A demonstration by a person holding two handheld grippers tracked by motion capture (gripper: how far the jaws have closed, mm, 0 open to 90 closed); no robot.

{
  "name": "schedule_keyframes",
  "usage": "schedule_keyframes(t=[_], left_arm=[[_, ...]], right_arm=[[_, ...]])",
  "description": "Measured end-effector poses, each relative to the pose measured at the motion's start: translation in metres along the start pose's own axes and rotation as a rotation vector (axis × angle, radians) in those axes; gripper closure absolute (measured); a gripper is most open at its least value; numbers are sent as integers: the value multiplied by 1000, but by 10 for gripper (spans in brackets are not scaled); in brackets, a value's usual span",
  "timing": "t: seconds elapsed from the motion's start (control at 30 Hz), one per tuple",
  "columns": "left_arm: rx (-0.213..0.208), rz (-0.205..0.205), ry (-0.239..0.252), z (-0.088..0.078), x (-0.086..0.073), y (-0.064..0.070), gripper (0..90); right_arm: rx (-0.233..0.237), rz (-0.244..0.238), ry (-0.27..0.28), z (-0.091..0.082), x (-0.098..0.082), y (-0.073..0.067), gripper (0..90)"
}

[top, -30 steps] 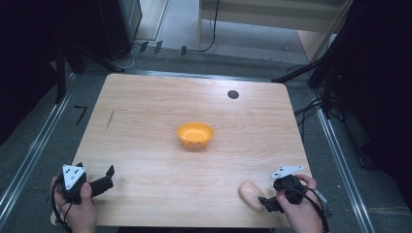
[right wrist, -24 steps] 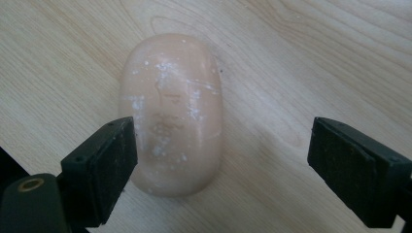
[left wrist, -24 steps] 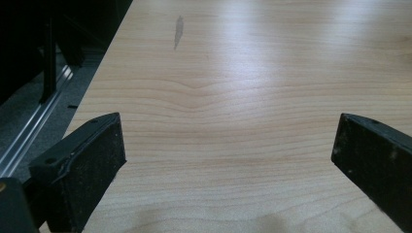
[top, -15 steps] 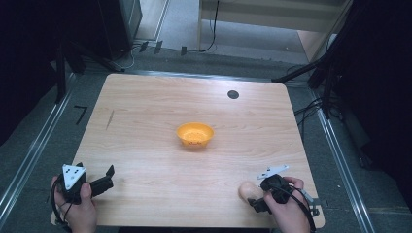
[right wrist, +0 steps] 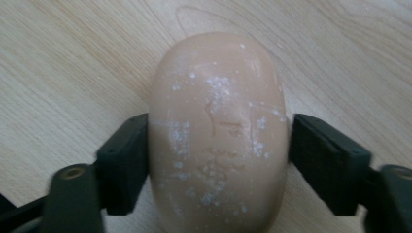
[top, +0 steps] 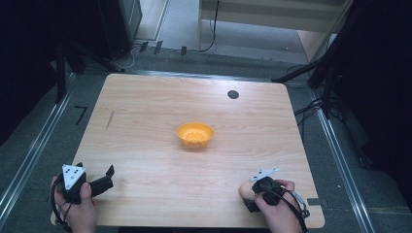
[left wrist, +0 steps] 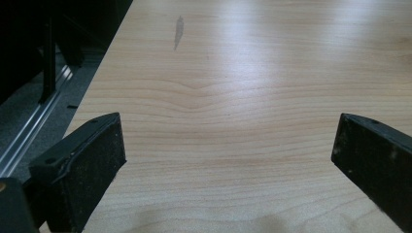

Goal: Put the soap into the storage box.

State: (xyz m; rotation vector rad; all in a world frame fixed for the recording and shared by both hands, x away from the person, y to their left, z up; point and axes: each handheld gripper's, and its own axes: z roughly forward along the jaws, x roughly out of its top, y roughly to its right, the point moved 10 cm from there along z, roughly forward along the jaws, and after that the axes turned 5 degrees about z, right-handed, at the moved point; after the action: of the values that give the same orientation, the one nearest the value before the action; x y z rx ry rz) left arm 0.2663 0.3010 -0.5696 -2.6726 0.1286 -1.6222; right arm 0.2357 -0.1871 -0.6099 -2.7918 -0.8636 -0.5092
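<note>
- Wooden table (top: 145,126) sits in a dark room, with grey floor and cables around it.
- An orange bowl (top: 195,134) stands near the middle of the table, well apart from both hands.
- At the near right corner, the right gripper (top: 252,196) is down over a smooth tan lump (right wrist: 217,131), shaped like an egg or a bun.
- In the right gripper view its two black jaws sit on either side of the lump, at its wide middle. Both look to be touching it, so I think it is gripped, though the right side is a bit blurry.
- The lump rests on the wood and has small white specks on top.
- It looks smooth and round, so it may slip. Its skin seems a little soft, like foam or dough, and probably light. A gentle squeeze across the wide middle, where the jaws are now, seems the best hold. Pinching near the ends could make it pop out.
- The left gripper (top: 104,178) is at the near left corner, its jaws wide apart with bare wood between them.
</note>
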Motion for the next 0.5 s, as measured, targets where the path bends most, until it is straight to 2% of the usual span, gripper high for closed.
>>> schedule_keyframes(t=[0.07, 0.33, 0.5], left_arm=[[-1, 0, 1, -1, 0, 0, 0], [0, 1, 3, -1, 0, 0, 0], [-4, 1, -2, 0, 0, 0, 0]], right_arm=[[-7, -7, 6, -1, 1, 1, 329], [-17, -53, 6, -2, 1, 3, 334], [4, -78, 12, -4, 5, 3, 335]])
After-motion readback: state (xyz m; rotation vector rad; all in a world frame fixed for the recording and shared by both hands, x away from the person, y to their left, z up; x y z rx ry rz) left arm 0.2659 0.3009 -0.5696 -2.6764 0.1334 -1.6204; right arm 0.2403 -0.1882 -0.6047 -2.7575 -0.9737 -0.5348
